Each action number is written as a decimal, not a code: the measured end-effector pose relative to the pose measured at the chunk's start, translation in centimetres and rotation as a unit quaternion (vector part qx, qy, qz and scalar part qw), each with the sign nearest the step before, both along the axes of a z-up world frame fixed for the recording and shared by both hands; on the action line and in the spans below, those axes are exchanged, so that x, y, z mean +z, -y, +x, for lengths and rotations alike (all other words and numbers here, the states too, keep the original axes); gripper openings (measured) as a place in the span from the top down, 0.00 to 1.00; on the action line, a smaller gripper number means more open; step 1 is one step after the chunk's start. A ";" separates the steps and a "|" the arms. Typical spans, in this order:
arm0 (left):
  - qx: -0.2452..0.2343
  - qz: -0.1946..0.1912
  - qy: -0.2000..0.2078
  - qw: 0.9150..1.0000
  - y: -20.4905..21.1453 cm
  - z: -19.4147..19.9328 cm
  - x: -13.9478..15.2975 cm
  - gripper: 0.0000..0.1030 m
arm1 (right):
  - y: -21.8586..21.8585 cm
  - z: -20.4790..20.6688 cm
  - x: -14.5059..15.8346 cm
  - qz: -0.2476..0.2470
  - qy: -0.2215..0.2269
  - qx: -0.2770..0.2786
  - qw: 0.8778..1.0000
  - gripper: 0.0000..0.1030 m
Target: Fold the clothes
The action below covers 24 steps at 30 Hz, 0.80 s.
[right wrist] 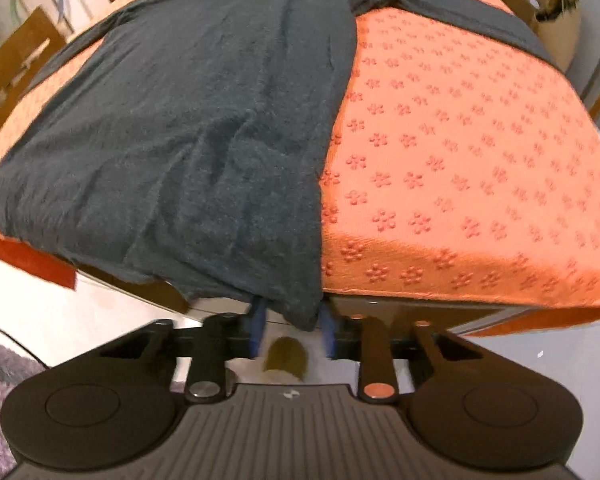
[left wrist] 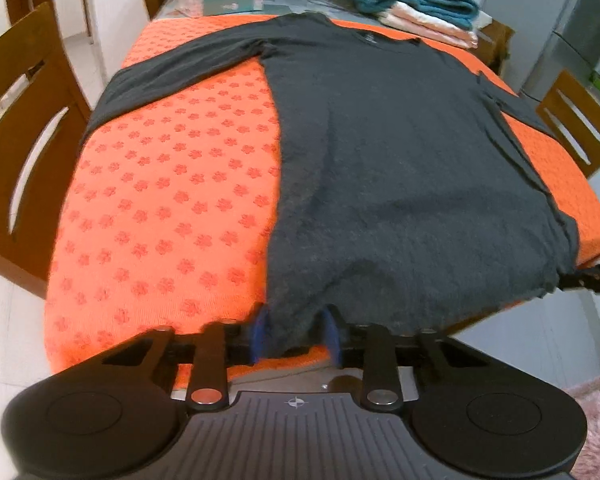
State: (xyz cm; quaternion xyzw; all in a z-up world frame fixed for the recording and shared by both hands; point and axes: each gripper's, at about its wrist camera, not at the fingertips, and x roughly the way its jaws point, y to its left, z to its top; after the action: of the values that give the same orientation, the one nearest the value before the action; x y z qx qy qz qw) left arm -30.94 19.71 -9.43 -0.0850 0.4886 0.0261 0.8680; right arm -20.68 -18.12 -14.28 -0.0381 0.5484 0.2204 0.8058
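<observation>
Both tongs (left wrist: 296,334) (right wrist: 292,330) clamping shirt (left wrist: 400,152) hem

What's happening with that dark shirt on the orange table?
A person is folding laundry with two handheld grippers. A dark grey long-sleeved shirt lies spread flat on an orange flower-patterned cloth. The left gripper and right gripper are each shut on the shirt's bottom hem. Folded towels are stacked at the far end.
</observation>
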 end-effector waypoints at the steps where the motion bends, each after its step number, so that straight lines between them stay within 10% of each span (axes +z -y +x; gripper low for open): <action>1: -0.004 0.013 0.005 1.000 0.3 -0.3 0.1 0.94 | 0.0 -0.1 0.1 0.005 0.000 -0.003 1.000 0.94; 11: -0.017 -0.007 0.056 0.998 -0.4 -3.3 5.1 0.95 | 3.1 -4.4 8.4 0.042 0.031 -0.009 0.999 0.96; 24: 0.015 -0.090 0.097 0.991 -2.4 -3.3 6.8 0.95 | 4.7 -6.2 11.6 0.097 0.045 -0.081 0.991 0.96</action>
State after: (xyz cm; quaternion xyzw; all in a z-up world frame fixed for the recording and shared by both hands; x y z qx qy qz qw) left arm -34.28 22.13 -2.64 -0.1720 0.4014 -0.0129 0.8995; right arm -26.85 -22.81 -2.67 0.0754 0.4889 0.2046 0.8447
